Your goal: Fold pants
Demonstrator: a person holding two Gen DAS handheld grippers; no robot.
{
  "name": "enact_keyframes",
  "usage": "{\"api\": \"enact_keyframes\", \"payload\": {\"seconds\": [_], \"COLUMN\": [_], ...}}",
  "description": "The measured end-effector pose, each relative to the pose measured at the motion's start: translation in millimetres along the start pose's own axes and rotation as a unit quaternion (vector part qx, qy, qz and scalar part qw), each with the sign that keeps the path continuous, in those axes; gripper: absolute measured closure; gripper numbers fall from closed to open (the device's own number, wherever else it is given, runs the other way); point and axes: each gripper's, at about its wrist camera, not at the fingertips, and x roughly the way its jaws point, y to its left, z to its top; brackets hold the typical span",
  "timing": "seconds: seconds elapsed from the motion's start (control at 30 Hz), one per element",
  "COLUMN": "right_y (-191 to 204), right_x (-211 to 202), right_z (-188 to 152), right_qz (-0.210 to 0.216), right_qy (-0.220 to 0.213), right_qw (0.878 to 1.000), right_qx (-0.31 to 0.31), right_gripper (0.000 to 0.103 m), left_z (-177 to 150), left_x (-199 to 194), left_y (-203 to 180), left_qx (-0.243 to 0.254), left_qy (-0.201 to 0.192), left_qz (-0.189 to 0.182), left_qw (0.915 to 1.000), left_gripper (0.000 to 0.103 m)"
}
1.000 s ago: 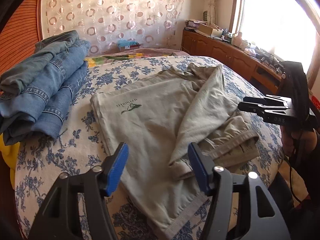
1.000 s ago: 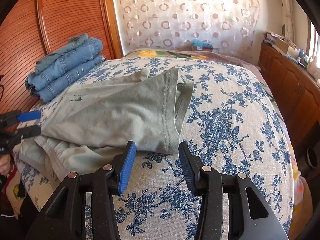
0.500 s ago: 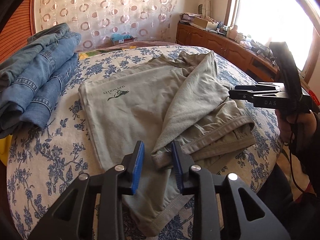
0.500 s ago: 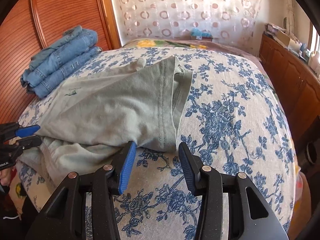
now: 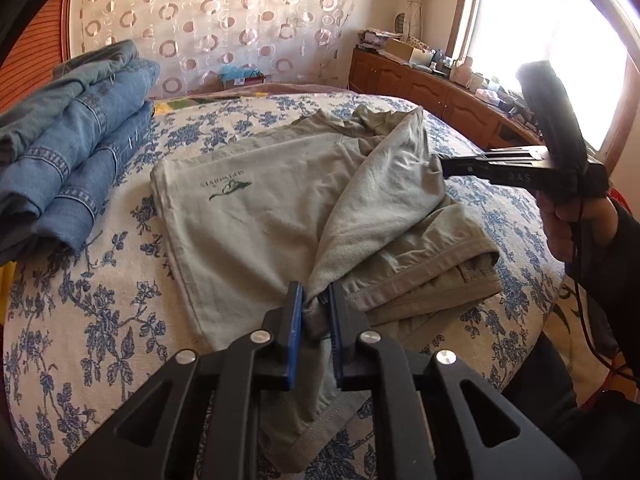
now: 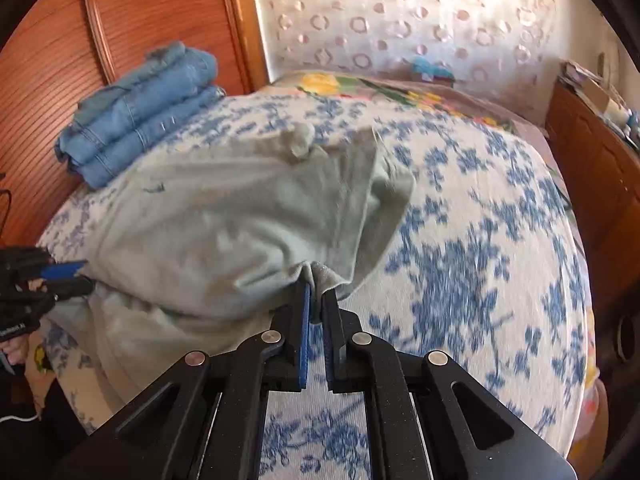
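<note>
Pale green pants (image 5: 256, 216) lie partly folded on the bed, with a small dark logo facing up. My left gripper (image 5: 314, 308) is shut on a bunched corner of the pants' folded-over layer near the waistband. My right gripper (image 6: 315, 300) is shut on the other corner of that layer, by the leg hem; it shows in the left wrist view (image 5: 444, 166) at the right. The pants also show in the right wrist view (image 6: 224, 232), where the left gripper (image 6: 80, 276) is at the left edge.
A stack of folded blue jeans (image 5: 76, 152) sits at the bed's left side, also in the right wrist view (image 6: 140, 108). The floral bedspread (image 6: 460, 264) covers the bed. A wooden cabinet (image 5: 432, 92) with clutter runs under the window at right.
Both grippers have moved forward and shut on corners of the pants' upper layer. The cloth between them is now pulled up a little.
</note>
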Motion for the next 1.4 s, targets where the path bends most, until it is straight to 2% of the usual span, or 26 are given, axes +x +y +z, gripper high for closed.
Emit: {"api": "enact_keyframes", "payload": {"seconds": [0.2,0.57,0.97,1.23,1.27,1.3,1.37,1.4], "right_y": [13,82,151,179,181,183,183,181], "right_x": [-4,20,56,77,81,84,86,84], "right_z": [46,119,146,148,147,147,145,143], "right_qz": [0.007,0.059,0.123,0.125,0.116,0.11,0.109,0.112], "right_qy": [-0.035,-0.064,-0.054,-0.036,-0.03,-0.022,-0.014,-0.016], "right_qw": [0.999,0.993,0.985,0.984,0.985,0.985,0.986,0.985], "right_qx": [-0.02,-0.073,-0.108,-0.124,-0.128,-0.129,-0.128,-0.127], "right_gripper": [0.1,0.1,0.1,0.1,0.097,0.087,0.076,0.075], "left_z": [-1,-19,-42,-53,-54,-54,-54,-54], "left_x": [-26,-45,-55,-57,-57,-57,-57,-57], "left_y": [5,18,25,26,27,28,28,28], "left_qx": [-0.021,-0.046,-0.061,-0.07,-0.072,-0.075,-0.078,-0.076], "left_qy": [-0.036,-0.048,-0.04,-0.032,-0.031,-0.03,-0.028,-0.028], "left_qz": [-0.012,-0.015,-0.01,-0.013,-0.013,-0.014,-0.012,-0.008], "left_qw": [0.9991,0.9977,0.9973,0.997,0.9969,0.9967,0.9965,0.9967], "left_gripper": [0.098,0.098,0.098,0.097,0.097,0.097,0.095,0.091]}}
